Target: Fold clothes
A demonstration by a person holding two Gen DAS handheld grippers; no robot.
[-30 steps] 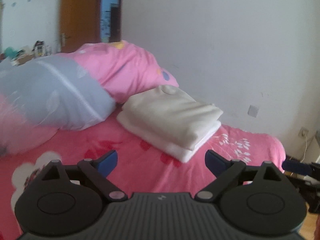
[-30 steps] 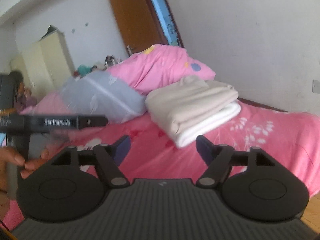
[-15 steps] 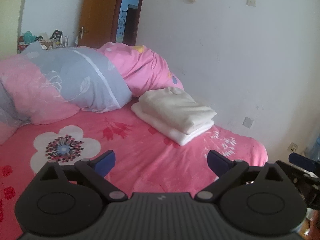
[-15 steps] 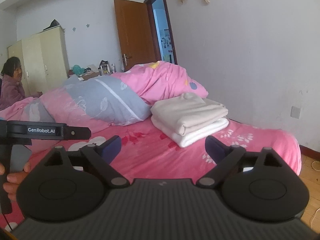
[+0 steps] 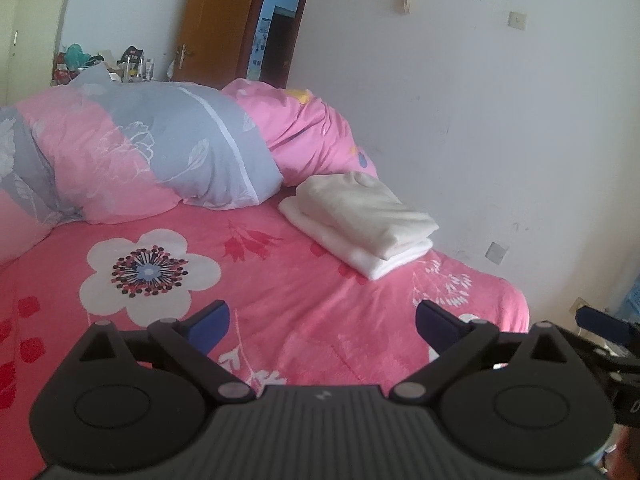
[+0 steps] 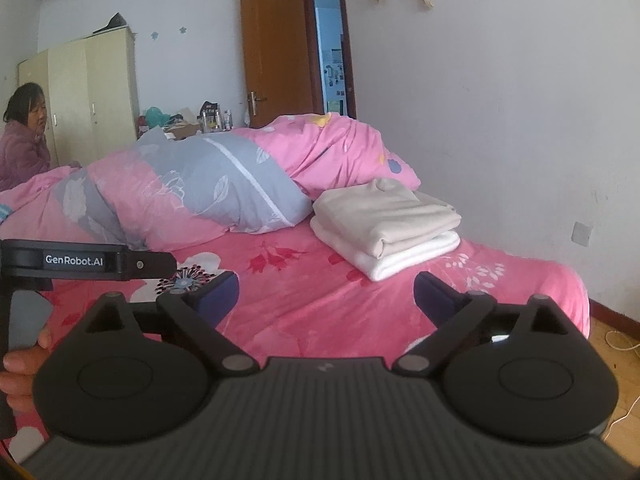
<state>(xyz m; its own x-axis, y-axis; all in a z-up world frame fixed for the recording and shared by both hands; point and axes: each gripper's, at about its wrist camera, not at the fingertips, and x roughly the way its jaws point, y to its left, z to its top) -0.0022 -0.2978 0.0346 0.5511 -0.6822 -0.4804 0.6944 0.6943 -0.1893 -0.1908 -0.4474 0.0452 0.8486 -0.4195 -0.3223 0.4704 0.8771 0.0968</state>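
Resting on the pink flower-printed bedspread [image 6: 304,304], two folded garments formed a neat pile near the white wall: a cream folded garment [image 6: 384,212] lay on top of a white folded garment [image 6: 404,256], their edges roughly lined up. In the left wrist view the same cream piece [image 5: 360,208] sat on the white one [image 5: 360,252], on the bedspread [image 5: 280,280] at its far right side. Just behind the pile lay a rumpled pink and grey quilt [image 6: 192,188], with a pink part of it touching or nearly touching the pile's back edge.

The left gripper [image 5: 322,326] hung above the near part of the bed, its blue-tipped fingers [image 5: 210,326] spread wide with nothing between them, well apart from the pile. The right gripper [image 6: 326,294] was likewise spread wide and empty, pointing toward the pile but clear of it. In the right wrist view the black body of the left gripper [image 6: 86,260] showed at the left edge, marked "GenRobot.AI", with the person's left hand [image 6: 22,368] wrapped around its handle.

A brown wooden door [image 6: 276,56] stood open beyond the bed, beside a pale yellow wardrobe [image 6: 88,92]. A second person in a purple jacket [image 6: 22,148] sat at the far left edge of the bed.
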